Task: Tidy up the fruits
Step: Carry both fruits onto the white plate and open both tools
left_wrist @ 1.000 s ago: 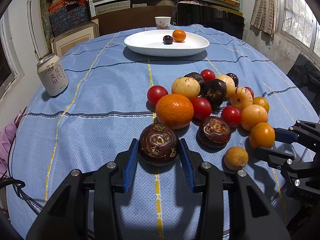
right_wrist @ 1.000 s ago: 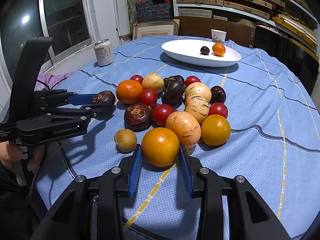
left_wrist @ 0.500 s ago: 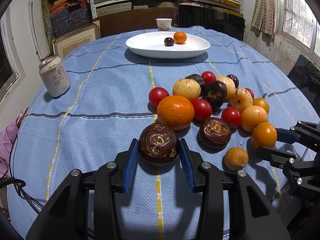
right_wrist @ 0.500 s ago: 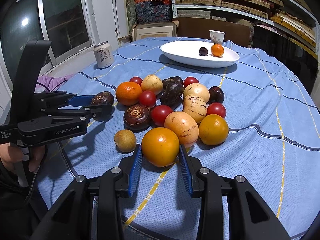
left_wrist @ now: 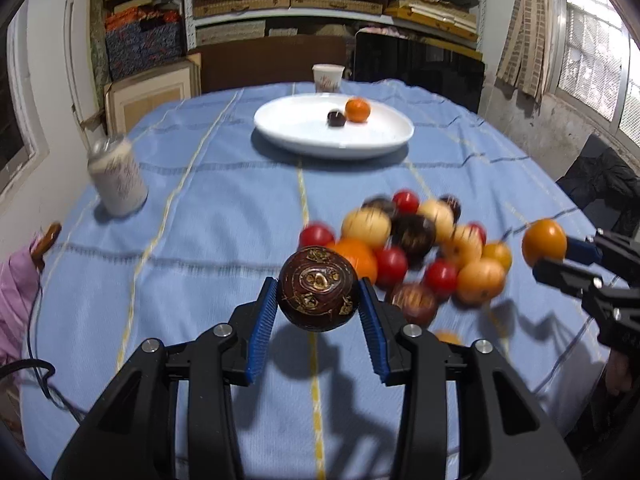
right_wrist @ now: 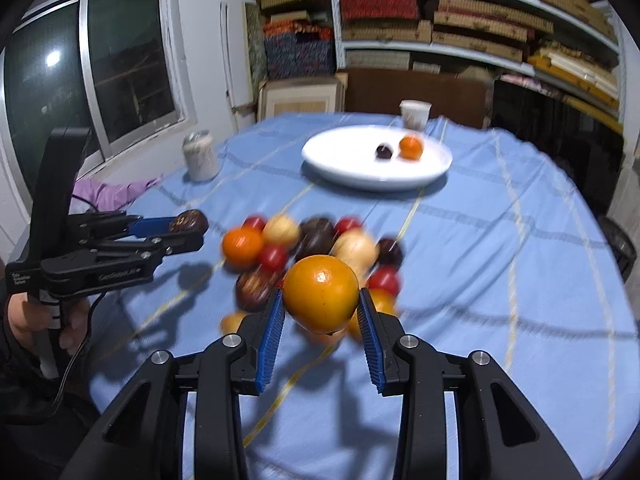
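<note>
- The left tongs [left_wrist: 318,300] pinch a dark brown fruit [left_wrist: 318,289], and the right tongs [right_wrist: 321,305] pinch an orange fruit [right_wrist: 321,293]; both fruits hang above the surface [left_wrist: 224,216].
- Keep both grips firm, because round fruits slip easily.
- Carry them over the fruit pile [left_wrist: 416,240] to the white plate [left_wrist: 296,128].
- Lower each fruit beside the two already there, not on them.

Each hand-held gripper [left_wrist: 318,312] is matte black plastic with ridged blue pads [left_wrist: 262,332] and silver screw heads [left_wrist: 221,330]. The left one [right_wrist: 188,228] carries white lettering, a thin black cable [right_wrist: 76,356] and a dark sleeve [right_wrist: 24,392].
</note>
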`<state>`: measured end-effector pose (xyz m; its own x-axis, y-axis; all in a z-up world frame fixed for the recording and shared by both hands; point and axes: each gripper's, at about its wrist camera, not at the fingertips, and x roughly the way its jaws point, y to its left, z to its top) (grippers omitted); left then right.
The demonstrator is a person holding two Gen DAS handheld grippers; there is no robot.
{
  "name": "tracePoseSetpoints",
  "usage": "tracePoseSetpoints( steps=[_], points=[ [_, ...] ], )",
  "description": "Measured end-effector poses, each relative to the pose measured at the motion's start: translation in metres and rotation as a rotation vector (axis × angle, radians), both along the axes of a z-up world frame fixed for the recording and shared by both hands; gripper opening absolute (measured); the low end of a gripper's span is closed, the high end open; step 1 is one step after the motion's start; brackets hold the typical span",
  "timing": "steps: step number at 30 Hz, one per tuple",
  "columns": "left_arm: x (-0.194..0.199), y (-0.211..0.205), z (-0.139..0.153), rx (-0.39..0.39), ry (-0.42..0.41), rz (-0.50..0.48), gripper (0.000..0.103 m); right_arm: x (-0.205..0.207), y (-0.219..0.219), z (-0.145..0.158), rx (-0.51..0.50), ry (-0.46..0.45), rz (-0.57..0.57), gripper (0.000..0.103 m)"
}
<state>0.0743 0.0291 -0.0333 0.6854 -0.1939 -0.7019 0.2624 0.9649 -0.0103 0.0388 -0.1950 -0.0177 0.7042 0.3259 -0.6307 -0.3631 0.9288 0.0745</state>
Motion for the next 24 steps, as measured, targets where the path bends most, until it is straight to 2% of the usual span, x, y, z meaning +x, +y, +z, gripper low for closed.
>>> tracePoseSetpoints(
  steps=[3, 9, 12, 15, 20, 21, 23, 24],
  points=[
    [0.025, -0.013, 0.018, 0.007, -0.029, -0.023, 0.04, 0.031, -0.009, 0.019, -0.012, -0.036, -0.025, 0.037],
    [0.107, -0.043, 0.043, 0.009, -0.051, -0.044, 0.04, 0.113, -0.014, 0.039, -0.02, -0.052, -0.044, 0.037],
    [0.156, -0.056, 0.038, 0.011, -0.022, -0.042, 0.04, 0.162, -0.008, 0.031, -0.046, -0.025, -0.05, 0.037],
    [0.206, -0.064, 0.017, 0.019, 0.039, -0.015, 0.04, 0.206, -0.001, 0.013, -0.07, 0.017, -0.054, 0.037],
    [0.243, -0.06, -0.01, 0.0, 0.117, 0.023, 0.041, 0.25, 0.003, -0.013, -0.074, 0.071, -0.055, 0.038],
    [0.244, -0.057, -0.012, -0.016, 0.121, 0.029, 0.042, 0.251, 0.003, -0.014, -0.075, 0.072, -0.055, 0.045],
    [0.24, -0.052, -0.007, -0.025, 0.094, 0.044, 0.066, 0.246, 0.002, -0.011, -0.069, 0.044, -0.061, 0.051],
    [0.236, -0.049, -0.002, -0.024, 0.07, 0.047, 0.07, 0.242, 0.002, -0.009, -0.065, 0.04, -0.058, 0.051]
  ],
)
